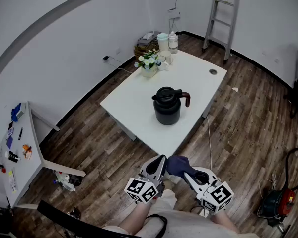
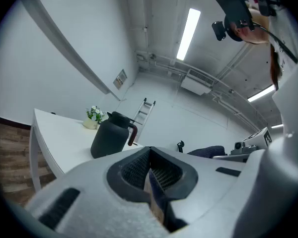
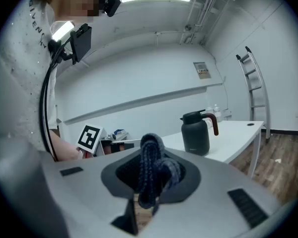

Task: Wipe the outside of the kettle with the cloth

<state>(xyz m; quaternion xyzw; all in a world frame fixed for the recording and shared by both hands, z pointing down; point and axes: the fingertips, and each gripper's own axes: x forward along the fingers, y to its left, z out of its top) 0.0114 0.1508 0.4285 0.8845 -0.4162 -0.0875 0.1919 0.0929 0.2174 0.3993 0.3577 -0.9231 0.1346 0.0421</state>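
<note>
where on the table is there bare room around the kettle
The table is bare on every side of the kettle: the near edge in front of it, the left side, and the stretch toward the cable hole. Only the far corner is crowded, with flowers and bottles.

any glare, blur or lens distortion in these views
Head view: even light, sharp, kettle with hardly any shadow, wall bowed. Left gripper view: ceiling light blown out, dark fisheye corners. Right gripper view: ladder curved by the lens.

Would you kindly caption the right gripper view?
Right gripper holding dark blue cloth, black kettle ahead on white table.
</note>
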